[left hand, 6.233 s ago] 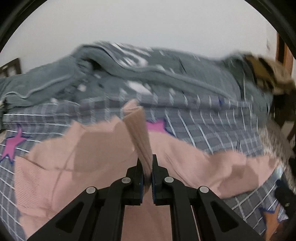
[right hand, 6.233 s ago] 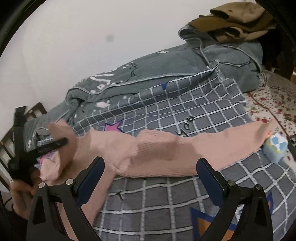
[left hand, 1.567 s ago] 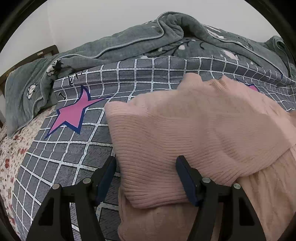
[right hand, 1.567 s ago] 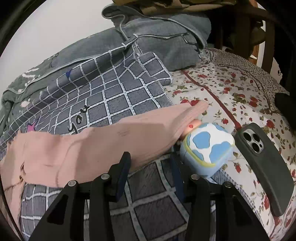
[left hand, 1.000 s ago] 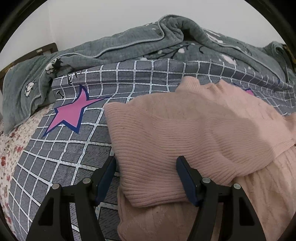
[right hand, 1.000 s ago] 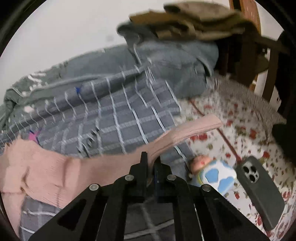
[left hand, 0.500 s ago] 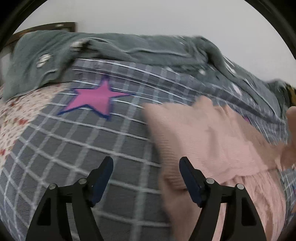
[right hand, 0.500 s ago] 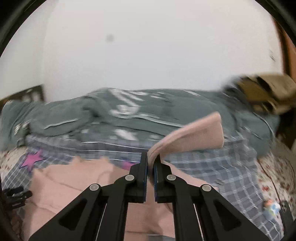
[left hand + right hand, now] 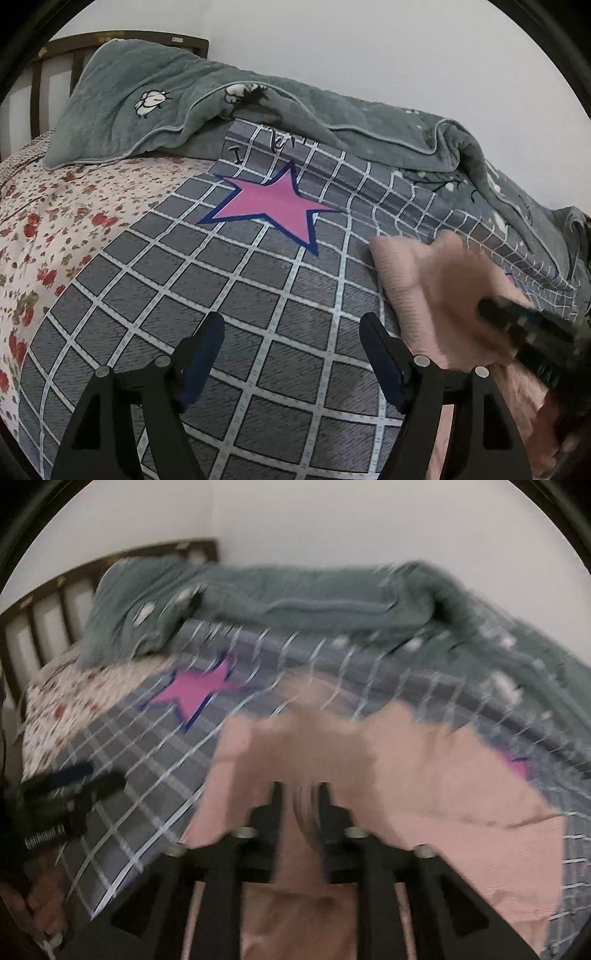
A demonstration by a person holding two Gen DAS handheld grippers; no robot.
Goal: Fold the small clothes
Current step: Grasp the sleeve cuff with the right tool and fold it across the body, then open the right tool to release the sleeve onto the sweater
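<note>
So we've got the pink sweater (image 9: 424, 775) lying on the grid blanket (image 9: 184, 288), right sleeve carried across its body. Our right gripper (image 9: 297, 794) sits directly over it; its fingers have just been opening, with a fold of sleeve between them, though blur hides whether the pads press on it. Our left gripper (image 9: 291, 332) hangs open over bare blanket, sweater off to its right and cut off at the frame edge.

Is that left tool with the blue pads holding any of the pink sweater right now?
No. The left gripper stands open over the bare checked blanket, with the pink sweater off to its side.
</note>
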